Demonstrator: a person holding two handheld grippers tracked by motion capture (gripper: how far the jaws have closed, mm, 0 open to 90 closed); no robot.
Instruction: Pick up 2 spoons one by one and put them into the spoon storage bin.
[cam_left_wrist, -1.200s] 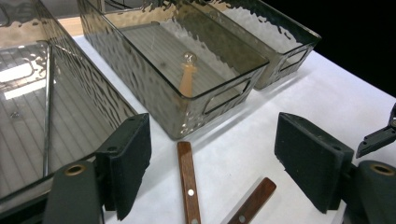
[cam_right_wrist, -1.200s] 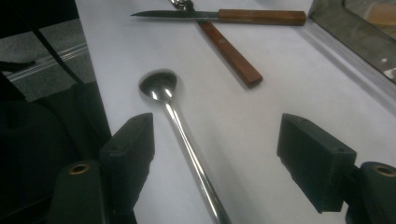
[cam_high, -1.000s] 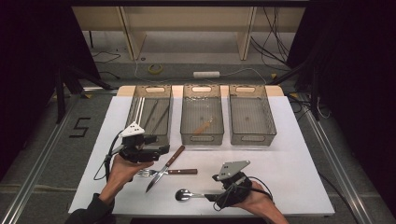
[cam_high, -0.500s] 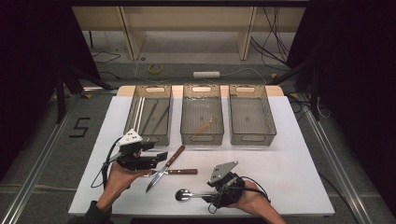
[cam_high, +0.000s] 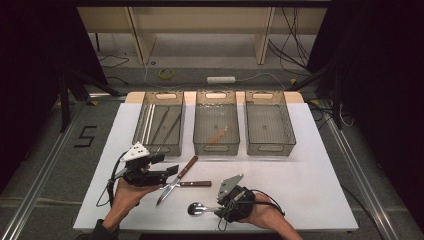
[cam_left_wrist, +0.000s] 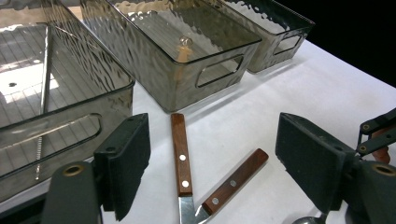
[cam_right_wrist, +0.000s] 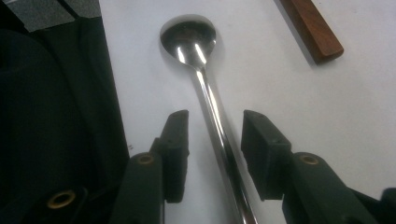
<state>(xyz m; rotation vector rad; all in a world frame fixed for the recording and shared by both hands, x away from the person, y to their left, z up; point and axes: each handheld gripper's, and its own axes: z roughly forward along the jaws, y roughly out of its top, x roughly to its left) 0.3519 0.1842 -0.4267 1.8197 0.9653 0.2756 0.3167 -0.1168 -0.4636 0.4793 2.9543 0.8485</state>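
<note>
A steel spoon lies near the table's front edge, bowl to the left. My right gripper is open, and its jaws stand on either side of the spoon's handle without touching it. The spoon's bowl lies just ahead of the right gripper. Two wooden-handled knives lie crossed at mid-table. My left gripper hovers open just left of them. Both knife handles show between the wide-open jaws of the left gripper.
Three smoky clear bins stand in a row at the back: the left bin holds thin metal sticks, the middle bin a small wooden utensil, and the right bin looks bare. The white table top ends close behind my hands.
My right gripper has slid left along the table until its jaws straddle the spoon's handle. My left gripper has dropped slightly toward the knives.
</note>
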